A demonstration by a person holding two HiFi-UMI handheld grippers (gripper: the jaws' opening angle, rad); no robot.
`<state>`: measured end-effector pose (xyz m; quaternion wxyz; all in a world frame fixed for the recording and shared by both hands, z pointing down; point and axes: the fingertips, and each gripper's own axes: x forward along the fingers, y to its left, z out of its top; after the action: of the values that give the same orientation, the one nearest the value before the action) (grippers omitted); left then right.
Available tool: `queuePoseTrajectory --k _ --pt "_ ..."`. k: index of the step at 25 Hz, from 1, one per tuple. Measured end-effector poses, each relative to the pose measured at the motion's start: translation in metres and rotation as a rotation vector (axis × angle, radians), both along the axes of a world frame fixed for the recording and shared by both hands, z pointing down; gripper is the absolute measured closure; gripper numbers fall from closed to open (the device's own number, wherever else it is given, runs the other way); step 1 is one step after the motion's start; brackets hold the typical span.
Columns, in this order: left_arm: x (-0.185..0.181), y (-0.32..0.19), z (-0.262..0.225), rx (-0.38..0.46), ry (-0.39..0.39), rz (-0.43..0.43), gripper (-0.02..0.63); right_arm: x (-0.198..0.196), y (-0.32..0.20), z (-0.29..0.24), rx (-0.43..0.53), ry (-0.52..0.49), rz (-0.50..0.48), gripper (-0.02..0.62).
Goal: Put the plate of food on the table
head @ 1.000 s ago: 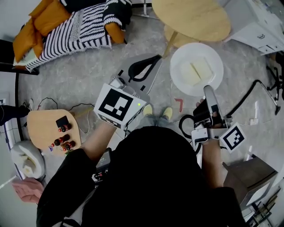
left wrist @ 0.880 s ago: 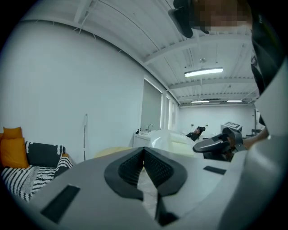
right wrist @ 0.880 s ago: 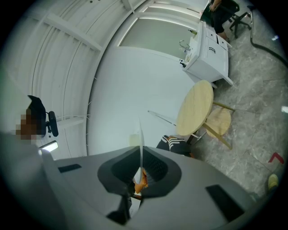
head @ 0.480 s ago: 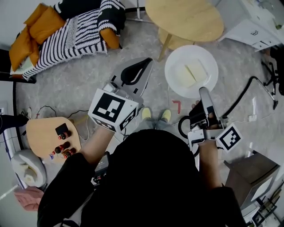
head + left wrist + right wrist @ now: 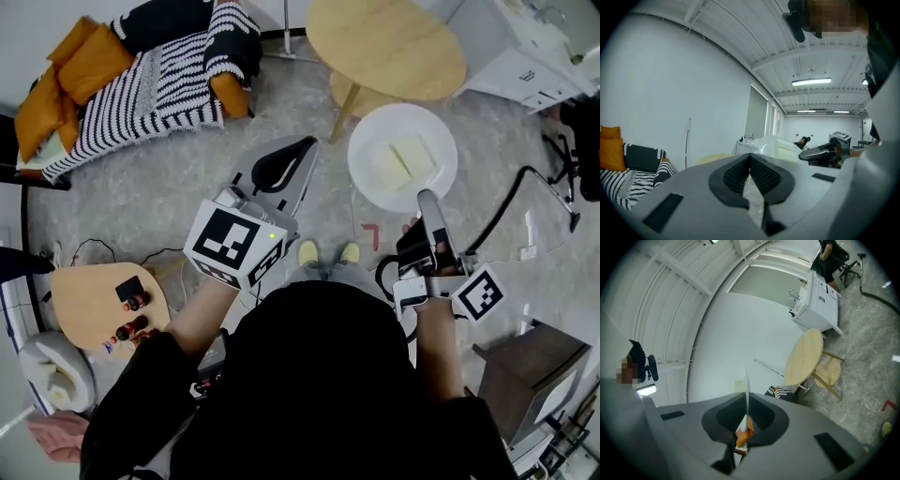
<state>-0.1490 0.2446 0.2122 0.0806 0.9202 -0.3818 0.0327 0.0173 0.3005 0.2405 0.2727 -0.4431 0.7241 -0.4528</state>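
A white plate [image 5: 367, 183] carries two pale yellow slabs of food [image 5: 403, 159] and hangs above the grey floor, just short of the round wooden table [image 5: 384, 47]. My right gripper [image 5: 425, 197] is shut on the plate's near rim. In the right gripper view the plate [image 5: 746, 380] shows edge-on as a thin white line pinched at my right gripper [image 5: 746, 401], with the table [image 5: 804, 357] ahead. My left gripper [image 5: 307, 143] is shut and empty, left of the plate. In the left gripper view my left gripper [image 5: 750, 157] has its jaw tips meeting.
A low wooden stool [image 5: 361, 94] stands under the table. A striped blanket with orange cushions [image 5: 159, 75] lies at upper left. A small wooden board with red and black knobs [image 5: 94, 300] sits at lower left. White cabinet [image 5: 525, 56], black cable [image 5: 516, 197], grey box [image 5: 525, 370] at right.
The head view has shifted slightly. The left gripper has rolled a little. The right gripper still holds the plate in about the same place before the table.
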Motion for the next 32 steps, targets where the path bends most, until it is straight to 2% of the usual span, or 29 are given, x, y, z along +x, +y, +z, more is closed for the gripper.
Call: queuePoseTrajectory --k 15,32 --pt "-0.037 0.009 -0.006 0.018 0.041 -0.001 0.598 -0.032 0.001 -0.009 0.030 0.033 -0.001 0.578" --pt "-0.049 -0.005 -0.014 0.053 0.051 -0.023 0.598 -0.040 -0.020 -0.015 0.077 0.041 -0.022 0.578"
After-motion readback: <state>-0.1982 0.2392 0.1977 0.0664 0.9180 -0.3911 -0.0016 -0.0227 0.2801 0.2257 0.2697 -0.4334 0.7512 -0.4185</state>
